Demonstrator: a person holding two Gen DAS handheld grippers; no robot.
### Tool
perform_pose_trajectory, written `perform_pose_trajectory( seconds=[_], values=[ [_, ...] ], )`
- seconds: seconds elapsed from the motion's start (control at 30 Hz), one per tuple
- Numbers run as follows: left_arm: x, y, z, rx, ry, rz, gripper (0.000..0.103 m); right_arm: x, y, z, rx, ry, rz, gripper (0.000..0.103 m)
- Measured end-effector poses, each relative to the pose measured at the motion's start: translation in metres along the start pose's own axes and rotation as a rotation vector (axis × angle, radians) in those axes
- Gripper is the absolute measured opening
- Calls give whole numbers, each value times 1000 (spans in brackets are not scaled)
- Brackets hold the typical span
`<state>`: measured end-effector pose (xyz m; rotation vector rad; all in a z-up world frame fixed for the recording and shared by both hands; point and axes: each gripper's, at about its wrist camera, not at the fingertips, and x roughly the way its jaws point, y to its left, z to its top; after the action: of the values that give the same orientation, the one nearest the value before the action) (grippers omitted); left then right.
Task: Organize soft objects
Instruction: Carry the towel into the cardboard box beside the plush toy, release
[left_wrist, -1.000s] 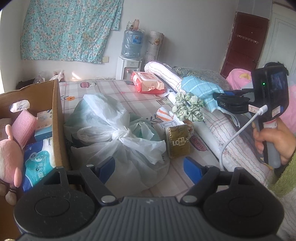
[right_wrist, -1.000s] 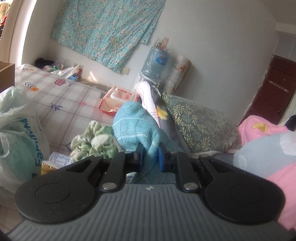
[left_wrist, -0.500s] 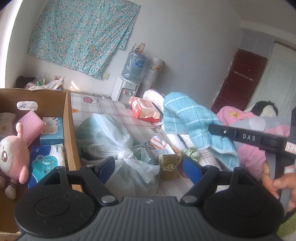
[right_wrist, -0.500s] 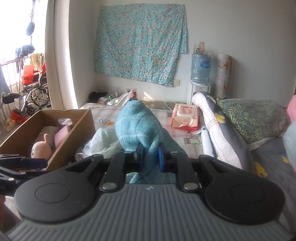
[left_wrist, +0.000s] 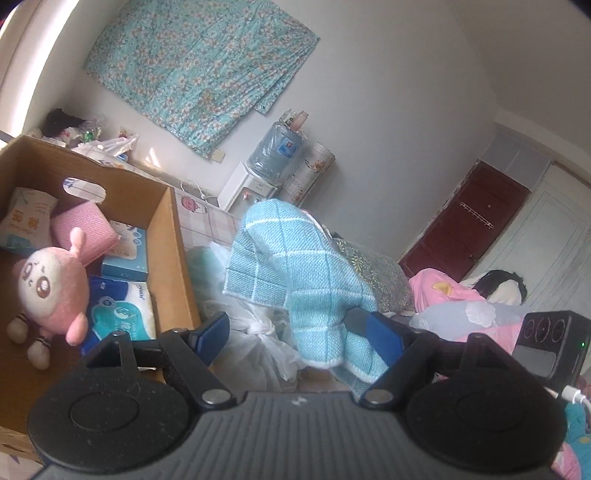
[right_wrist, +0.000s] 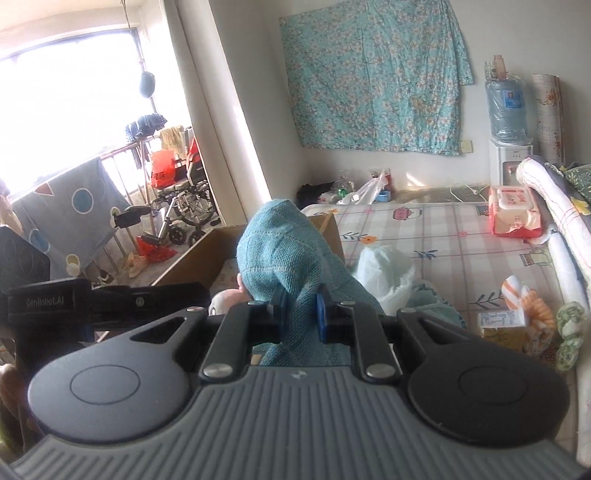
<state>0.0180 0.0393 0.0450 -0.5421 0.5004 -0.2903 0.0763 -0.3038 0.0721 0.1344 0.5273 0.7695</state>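
Observation:
My right gripper (right_wrist: 297, 314) is shut on a light blue checked towel (right_wrist: 280, 247), which bunches up above its pads. In the left wrist view the same towel (left_wrist: 295, 266) hangs in the air just right of the cardboard box (left_wrist: 177, 236). My left gripper (left_wrist: 297, 334) is open, and the towel's lower end shows between its fingers. I cannot tell whether the cloth touches the right pad. The box holds a pink plush toy (left_wrist: 51, 288), a pink cloth pad (left_wrist: 85, 229) and tissue packs (left_wrist: 125, 314). From the right wrist, the box (right_wrist: 199, 258) lies straight ahead behind the towel.
A knotted white plastic bag (right_wrist: 384, 269) lies on the checked bed sheet (right_wrist: 443, 240) beside the box. A wet-wipes pack (right_wrist: 513, 214), a gold carton (right_wrist: 502, 325) and a green scrunchie (right_wrist: 570, 328) lie further right. Rolled bedding (right_wrist: 554, 206) lines the right edge.
The right gripper lifted the towel off the bedding and carried it left toward the box. The left gripper swung left and rolled, staying open; the box now fills more of its view.

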Motion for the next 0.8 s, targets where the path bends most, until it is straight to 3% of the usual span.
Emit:
perform_pose_trajectory(
  seconds=[0.17, 0.3, 0.4, 0.5, 0.57, 0.67, 0.8],
  values=[
    [-64, 27, 7, 23, -151, 217, 82, 58, 27, 34, 106, 74, 217, 15],
    [-109, 47, 11, 2, -252, 372, 83, 140, 55, 42, 298, 257, 404, 15],
    [-133, 60, 12, -14, -307, 462, 84, 202, 79, 35, 444, 387, 475, 15],
    [-146, 71, 14, -53, -322, 497, 84, 256, 94, 22, 523, 474, 435, 15],
    [-149, 79, 16, -76, -323, 506, 84, 286, 96, 12, 511, 503, 332, 15],
    [-152, 87, 16, -80, -322, 510, 84, 309, 101, 0, 464, 504, 182, 16],
    [-155, 93, 13, -81, -321, 508, 84, 316, 131, -2, 302, 471, 144, 19]
  ],
)
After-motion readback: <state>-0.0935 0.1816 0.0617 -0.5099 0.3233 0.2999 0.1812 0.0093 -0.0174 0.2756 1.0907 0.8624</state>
